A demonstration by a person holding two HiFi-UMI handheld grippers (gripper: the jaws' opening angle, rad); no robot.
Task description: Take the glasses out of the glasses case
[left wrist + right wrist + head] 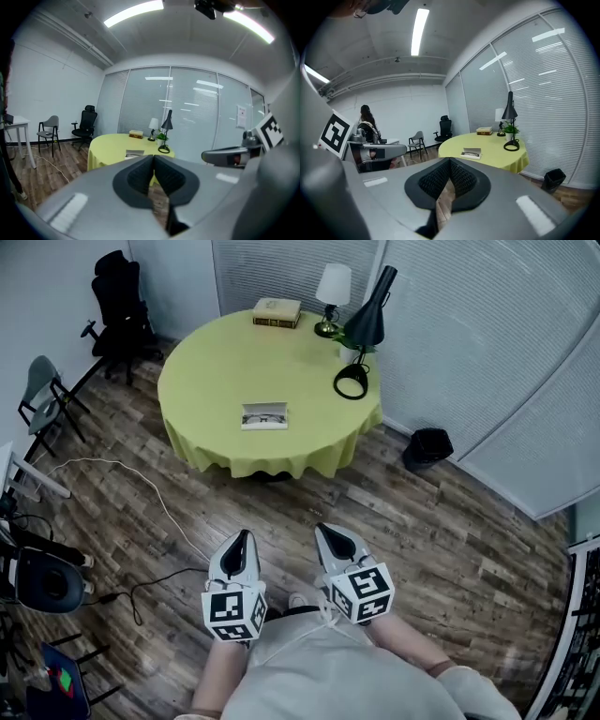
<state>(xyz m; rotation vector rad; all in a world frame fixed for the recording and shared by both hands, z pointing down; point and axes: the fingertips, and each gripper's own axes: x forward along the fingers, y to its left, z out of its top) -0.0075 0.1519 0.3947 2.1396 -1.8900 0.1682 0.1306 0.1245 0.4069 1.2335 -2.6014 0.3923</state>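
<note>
An open glasses case [264, 416] with glasses inside lies near the front of a round table with a yellow cloth [206, 381]. The case also shows in the left gripper view [135, 152] and the right gripper view [471, 153]. My left gripper [241, 539] and right gripper [331, 533] hang side by side over the wooden floor, well short of the table and pointing toward it. Both are shut with nothing between the pads. The left gripper's tips [153, 157] and the right gripper's tips [449, 161] meet.
On the table's far side are a book [277, 312], a white lamp [332, 296], a black desk lamp [361, 338] and a small plant. A black bin [427, 447] stands right of the table. Chairs [120, 310] and cables [141, 493] are at the left.
</note>
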